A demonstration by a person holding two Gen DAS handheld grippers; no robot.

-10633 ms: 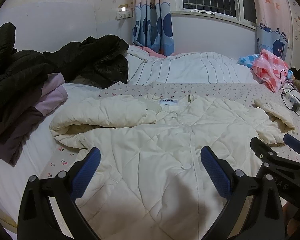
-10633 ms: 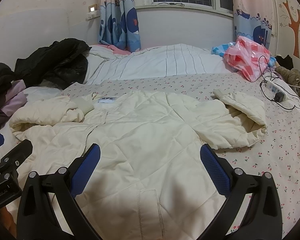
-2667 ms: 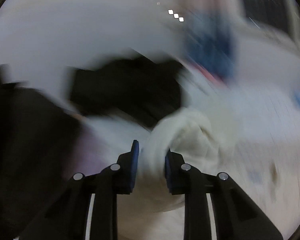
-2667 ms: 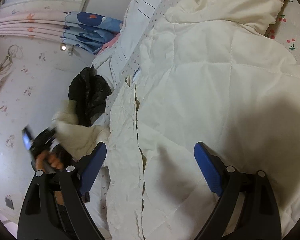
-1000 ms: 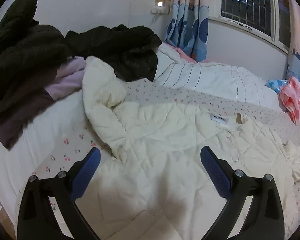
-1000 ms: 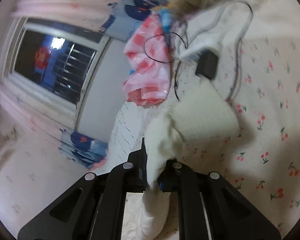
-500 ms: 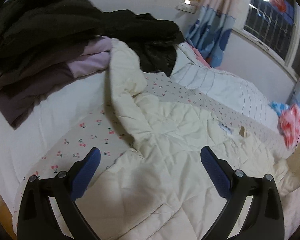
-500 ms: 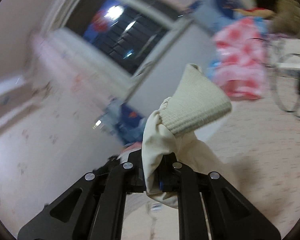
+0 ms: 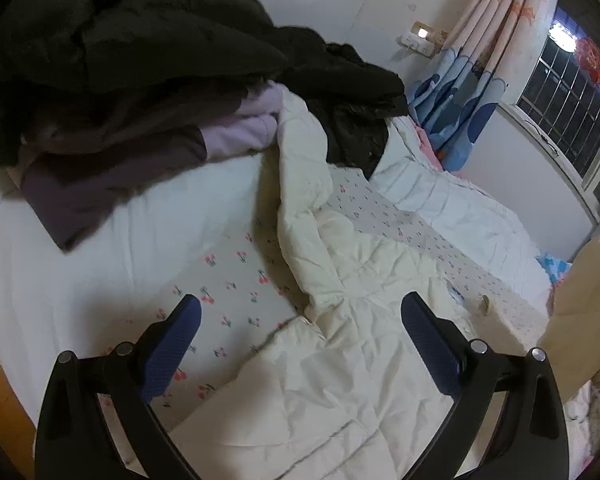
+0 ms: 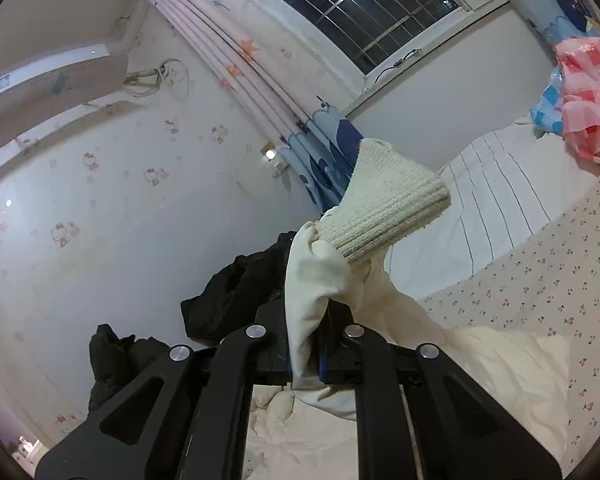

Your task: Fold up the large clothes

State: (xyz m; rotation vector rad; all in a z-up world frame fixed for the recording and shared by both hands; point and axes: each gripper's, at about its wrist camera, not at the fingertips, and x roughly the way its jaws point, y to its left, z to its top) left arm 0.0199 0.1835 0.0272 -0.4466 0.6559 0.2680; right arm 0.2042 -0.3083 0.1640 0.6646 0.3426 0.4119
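— Where is the coat?

— The cream quilted padded coat [image 9: 352, 344] lies spread on the cherry-print bedsheet [image 9: 228, 284], front up. One sleeve stretches away from me toward the heap of black and lilac clothes [image 9: 140, 92] at the head of the bed, and its end touches that heap.

— And your left fingers?

— My left gripper [image 9: 300, 344] hangs above the coat near that sleeve's shoulder, its blue pads spread wide, nothing between them.

— The right?

— My right gripper [image 10: 305, 354] is clamped on the other sleeve [image 10: 320, 292], just below its ribbed knit cuff [image 10: 388, 208]. The jaws are nearly together with only the cream fabric pinched between them. The cuff stands up above the fingers, lifted clear of the bed, and the rest of the sleeve trails down to the coat's body below.

— What else is near?

— A white striped duvet [image 10: 500, 196] lies behind, with a pink checked plastic bag [image 10: 588, 96] on it beneath the barred window [image 10: 364, 8].
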